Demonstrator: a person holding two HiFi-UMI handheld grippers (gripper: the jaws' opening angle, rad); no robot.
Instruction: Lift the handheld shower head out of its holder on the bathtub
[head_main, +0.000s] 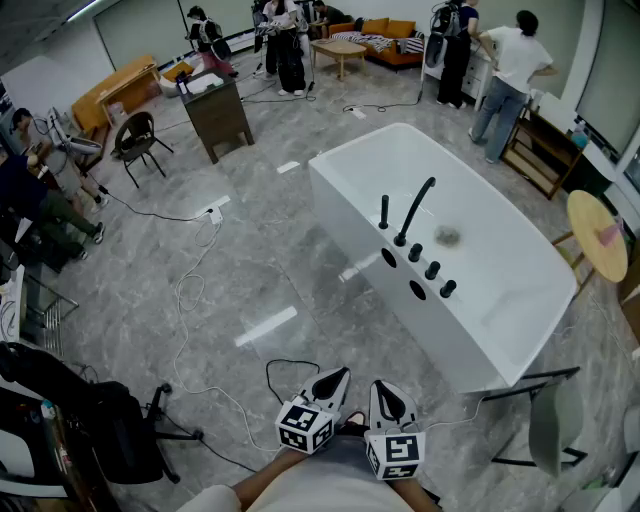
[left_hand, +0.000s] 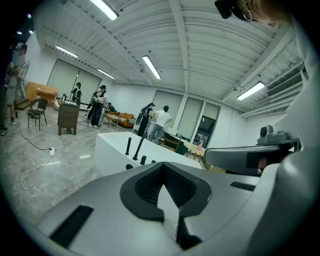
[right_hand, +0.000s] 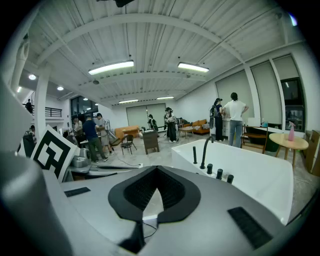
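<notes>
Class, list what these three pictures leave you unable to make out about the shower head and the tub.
Shower head: too small in all views to show how it sits in its holder.
Tub front: left gripper view, lower part hidden behind the left gripper.
Dark spot inside the tub: head view, too blurred to identify.

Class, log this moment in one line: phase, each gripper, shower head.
phase: pre-reach, away from bathtub | left gripper: shut, empty | right gripper: shut, empty | handheld shower head: seated upright, untouched
</notes>
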